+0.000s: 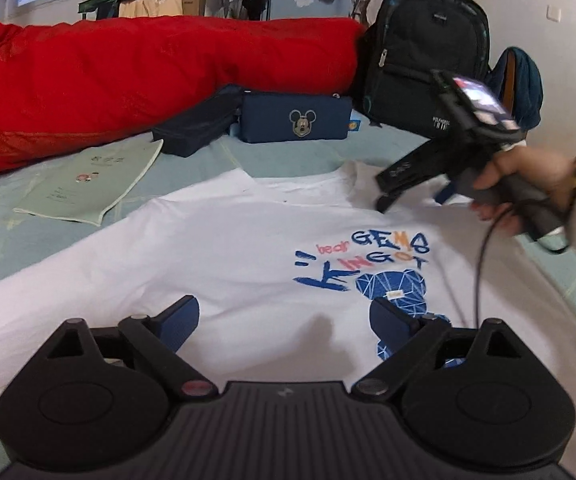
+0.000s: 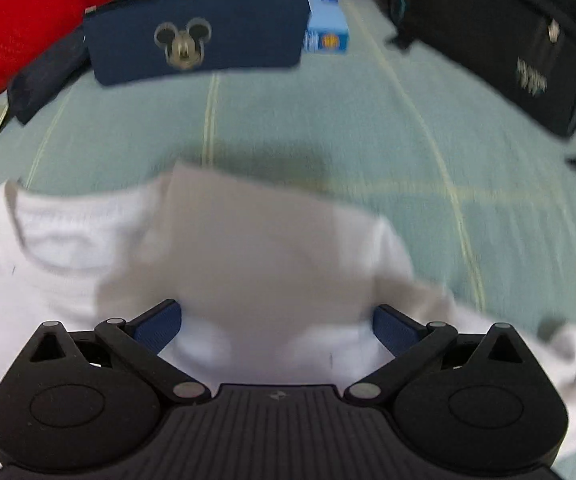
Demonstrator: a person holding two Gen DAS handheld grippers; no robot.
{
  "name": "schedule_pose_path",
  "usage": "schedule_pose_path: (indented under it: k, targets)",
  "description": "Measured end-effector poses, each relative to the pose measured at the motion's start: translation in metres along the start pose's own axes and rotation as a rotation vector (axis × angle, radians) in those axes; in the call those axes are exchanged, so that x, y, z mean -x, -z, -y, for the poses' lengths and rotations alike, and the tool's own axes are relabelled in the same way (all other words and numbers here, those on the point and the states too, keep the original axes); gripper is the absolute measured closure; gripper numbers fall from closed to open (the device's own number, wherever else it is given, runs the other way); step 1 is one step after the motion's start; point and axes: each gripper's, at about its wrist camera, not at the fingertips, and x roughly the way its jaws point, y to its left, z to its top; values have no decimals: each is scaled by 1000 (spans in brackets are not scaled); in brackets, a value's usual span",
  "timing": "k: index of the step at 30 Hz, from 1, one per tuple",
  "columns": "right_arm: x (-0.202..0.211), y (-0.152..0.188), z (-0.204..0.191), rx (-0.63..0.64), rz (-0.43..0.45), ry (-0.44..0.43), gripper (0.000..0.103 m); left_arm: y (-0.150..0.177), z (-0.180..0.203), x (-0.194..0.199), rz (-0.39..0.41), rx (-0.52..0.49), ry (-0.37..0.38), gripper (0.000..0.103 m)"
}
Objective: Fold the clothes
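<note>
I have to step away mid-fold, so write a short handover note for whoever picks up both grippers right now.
Left gripper: open, holding nothing, over the middle of the white T-shirt.
Right gripper: open, holding nothing, over the shoulder and sleeve beside the collar; that view is blurred.
Shirt: lies print side up on the green bedsheet, mostly spread flat. A sleeve seems turned over by the right shoulder, but I cannot be sure.
Done: shirt laid out.
Left: all main folds. Booklet and navy pouch lie nearby.

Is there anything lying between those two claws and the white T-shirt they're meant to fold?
Nothing visible. Both the left claw and right claw hang open directly above the T-shirt, with only bare cloth beneath.
</note>
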Motion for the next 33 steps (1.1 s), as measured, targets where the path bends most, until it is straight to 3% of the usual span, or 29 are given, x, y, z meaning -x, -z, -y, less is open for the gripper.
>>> schedule_pose_path:
  k: [4,10,15,19,28,30,33]
  targets:
    - [-15,-21,12,-87,73,-17,0,0,0,-3,-9,1,-23,11]
    - [6,-17,17,-1,157,-58,0,1,-3,0,3,7,-25,11]
    - [47,8,25,-34,82,-253,0,1,-6,-2,2,24,-39,10]
    - [40,33,35,-107,-18,-356,0,2,-3,-3,-3,8,-34,10]
    - [46,4,21,-9,181,-322,0,3,-3,-5,-6,6,-41,10]
    - [47,-2,17,13,225,-314,15,3,-4,-3,3,11,-39,10]
    - [55,-8,-16,191,265,-310,32,1,-7,1,15,19,-39,10]
